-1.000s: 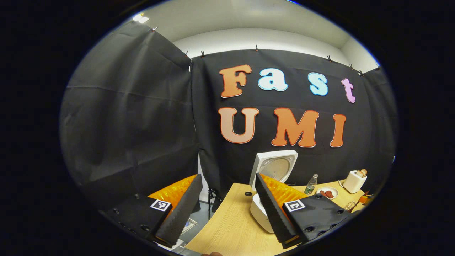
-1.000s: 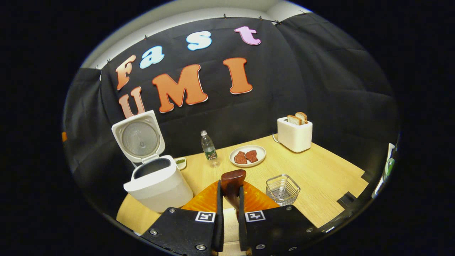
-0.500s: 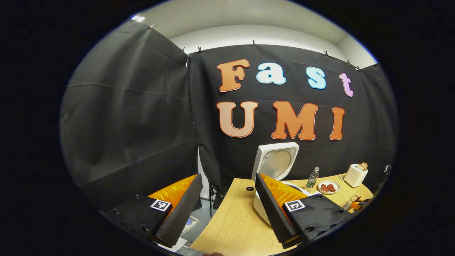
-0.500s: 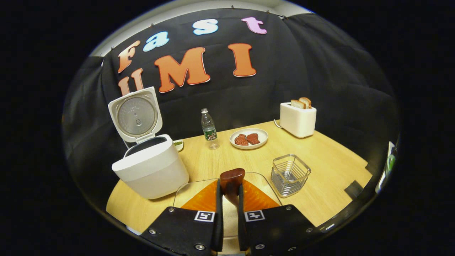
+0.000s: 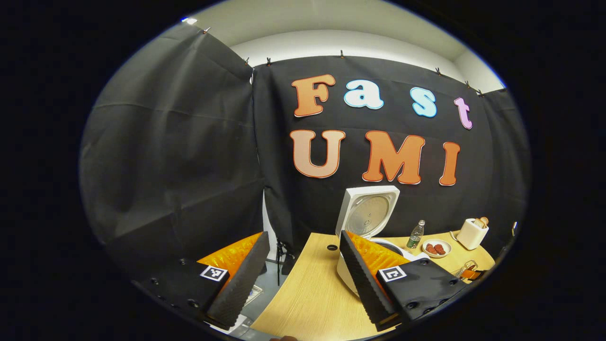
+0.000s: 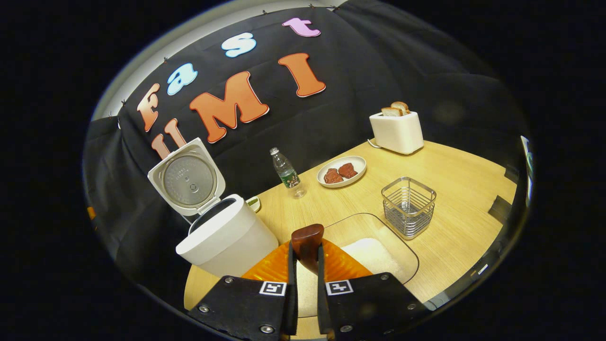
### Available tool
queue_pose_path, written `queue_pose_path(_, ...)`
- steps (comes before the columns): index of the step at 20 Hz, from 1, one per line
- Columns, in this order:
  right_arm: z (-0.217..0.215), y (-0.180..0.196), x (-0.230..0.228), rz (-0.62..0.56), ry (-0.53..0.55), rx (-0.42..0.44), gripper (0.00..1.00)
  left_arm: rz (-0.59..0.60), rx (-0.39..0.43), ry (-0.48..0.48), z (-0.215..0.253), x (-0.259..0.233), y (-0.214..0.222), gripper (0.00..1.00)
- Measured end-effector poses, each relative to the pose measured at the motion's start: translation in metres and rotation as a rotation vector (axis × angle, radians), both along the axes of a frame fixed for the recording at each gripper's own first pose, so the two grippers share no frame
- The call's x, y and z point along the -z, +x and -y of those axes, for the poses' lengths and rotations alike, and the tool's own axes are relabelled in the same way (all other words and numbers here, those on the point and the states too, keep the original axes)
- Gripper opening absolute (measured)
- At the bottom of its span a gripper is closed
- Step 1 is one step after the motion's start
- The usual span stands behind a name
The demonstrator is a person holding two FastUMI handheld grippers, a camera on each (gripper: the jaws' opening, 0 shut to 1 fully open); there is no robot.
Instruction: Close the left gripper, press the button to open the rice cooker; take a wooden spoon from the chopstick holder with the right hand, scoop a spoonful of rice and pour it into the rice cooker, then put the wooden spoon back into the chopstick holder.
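With the right gripper (image 6: 303,265) clamped on the wooden spoon (image 6: 307,240) above the near rice dish (image 6: 378,255), scooping seems next, while the left gripper (image 5: 303,274) hangs open.

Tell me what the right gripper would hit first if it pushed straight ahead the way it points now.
Probably the clear glass dish of white rice just ahead of and below the right gripper, which is shut on the brown wooden spoon. The spoon would likely meet it first, though depth is unclear.

You are in a staged recording booth: black cloth (image 6: 402,57) clipped up as walls, and kitchen props, a cooker (image 6: 227,237) and toaster (image 6: 396,132), beyond your claw on a worktop (image 6: 454,189).
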State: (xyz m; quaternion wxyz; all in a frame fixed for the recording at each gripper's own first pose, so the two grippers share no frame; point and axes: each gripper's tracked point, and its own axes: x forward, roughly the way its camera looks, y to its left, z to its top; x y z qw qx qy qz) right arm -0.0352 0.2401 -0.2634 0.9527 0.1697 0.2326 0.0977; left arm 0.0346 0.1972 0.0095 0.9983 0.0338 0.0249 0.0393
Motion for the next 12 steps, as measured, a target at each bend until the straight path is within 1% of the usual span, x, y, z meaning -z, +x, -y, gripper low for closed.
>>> queue_pose_path(2,0.000,0.003,0.001,-0.008,0.024,0.014,0.16,0.000,0.003,0.001,0.001,0.000,-0.001,1.00)
queue_pose_path(7,0.007,0.004,0.002,-0.052,0.138,0.047,0.16,-0.007,0.004,-0.006,-0.002,0.002,-0.004,1.00)
queue_pose_path(8,0.009,0.004,0.002,-0.064,0.174,0.058,0.16,-0.009,0.002,-0.006,-0.003,0.003,-0.004,1.00)
queue_pose_path(11,0.011,0.003,-0.001,-0.109,0.351,0.095,0.16,-0.012,0.002,-0.005,-0.002,0.004,-0.005,1.00)
queue_pose_path(12,0.013,0.003,0.003,-0.120,0.386,0.108,0.16,-0.013,0.006,-0.006,-0.001,0.005,-0.006,1.00)
